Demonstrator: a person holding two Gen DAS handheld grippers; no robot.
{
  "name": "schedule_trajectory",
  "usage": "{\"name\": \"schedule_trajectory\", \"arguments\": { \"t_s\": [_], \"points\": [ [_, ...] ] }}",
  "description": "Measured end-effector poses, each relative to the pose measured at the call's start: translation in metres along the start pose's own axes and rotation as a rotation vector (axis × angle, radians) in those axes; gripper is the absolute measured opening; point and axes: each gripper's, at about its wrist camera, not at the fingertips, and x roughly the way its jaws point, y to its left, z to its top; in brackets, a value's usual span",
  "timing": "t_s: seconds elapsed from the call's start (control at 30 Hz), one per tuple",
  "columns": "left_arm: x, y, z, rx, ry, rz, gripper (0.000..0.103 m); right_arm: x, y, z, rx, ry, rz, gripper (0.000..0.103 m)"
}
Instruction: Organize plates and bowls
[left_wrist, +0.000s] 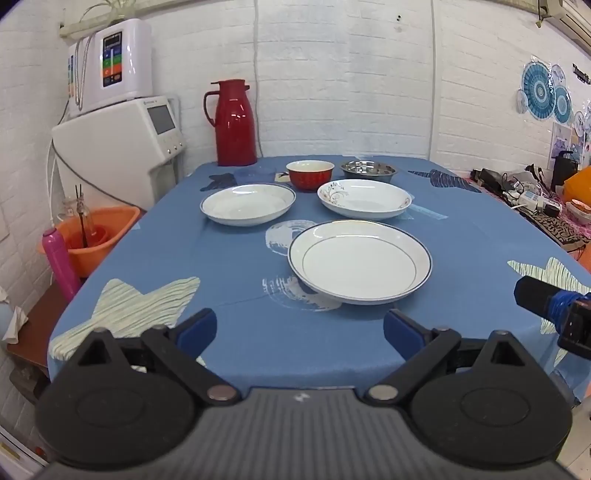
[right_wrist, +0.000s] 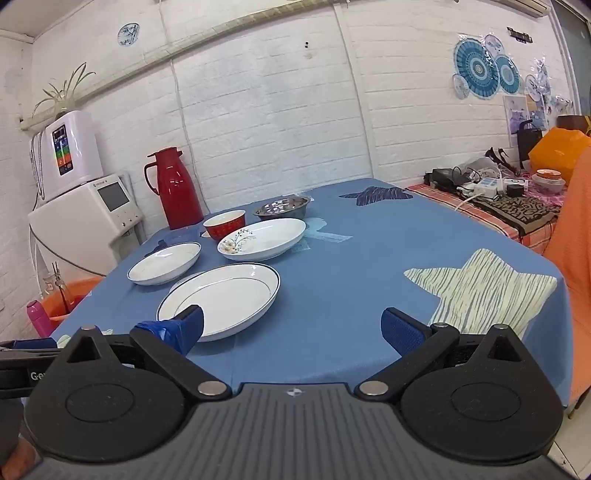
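Ahead of both spread jaws (empty) lies the blue-rimmed plate (left_wrist: 359, 261).

The bench (left_wrist: 229, 280) wears a blue cloth printed with pale and dark starfish; nearest lies a large blue-rimmed plate (left_wrist: 360, 261); behind it, side by side, a plain white plate (left_wrist: 248, 204) and a floral plate (left_wrist: 364, 198); farther back stand a red bowl (left_wrist: 310, 174), a steel bowl (left_wrist: 368, 171) and, at the far left corner, a red jug (left_wrist: 232, 123).
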Motion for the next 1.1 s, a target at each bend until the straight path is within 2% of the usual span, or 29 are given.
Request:
{"name": "schedule_trajectory", "arguments": {
  "t_s": [0.2, 1.1],
  "points": [
    [-0.013, 0.001, 0.003, -0.001, -0.009, -0.001, 0.096, -0.005, 0.002, 0.000, -0.006, -0.012, 0.009, 0.090],
    [-0.009, 0.005, -0.003, -0.015, 0.000, 0.001, 0.096, 0.002, 0.010, -0.006, 0.000, 0.029, 0.036, 0.090]
  ]
}}
